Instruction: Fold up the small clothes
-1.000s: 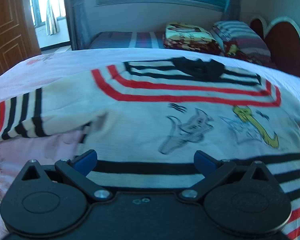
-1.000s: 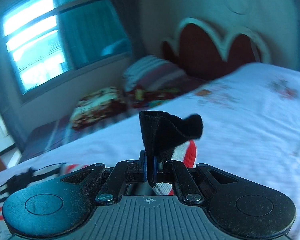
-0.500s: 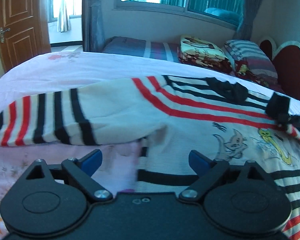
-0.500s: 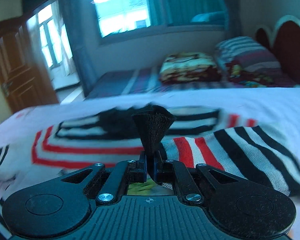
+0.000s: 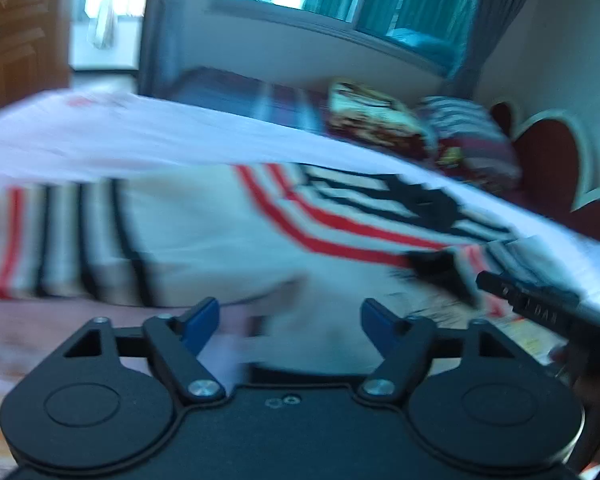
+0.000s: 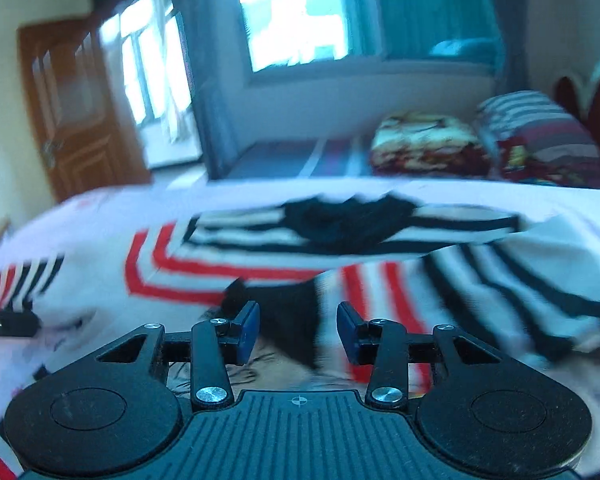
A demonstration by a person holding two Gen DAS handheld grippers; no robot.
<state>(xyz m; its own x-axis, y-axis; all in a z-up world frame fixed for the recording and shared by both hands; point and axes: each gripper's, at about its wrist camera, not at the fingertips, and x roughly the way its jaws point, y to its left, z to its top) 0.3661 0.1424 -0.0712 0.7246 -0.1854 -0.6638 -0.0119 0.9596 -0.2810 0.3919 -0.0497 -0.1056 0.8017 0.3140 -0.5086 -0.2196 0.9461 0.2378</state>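
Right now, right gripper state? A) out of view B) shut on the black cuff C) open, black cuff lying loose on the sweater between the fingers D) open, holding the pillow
C: the right gripper has its blue pads apart, and the black cuff lies folded onto the striped sweater, unpinched.

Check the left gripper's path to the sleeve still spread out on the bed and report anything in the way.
Nothing visible blocks it. The left gripper is open over the bed, and the striped sleeve lies flat ahead and to its left with only bedsheet between. The right gripper is off on the other side.
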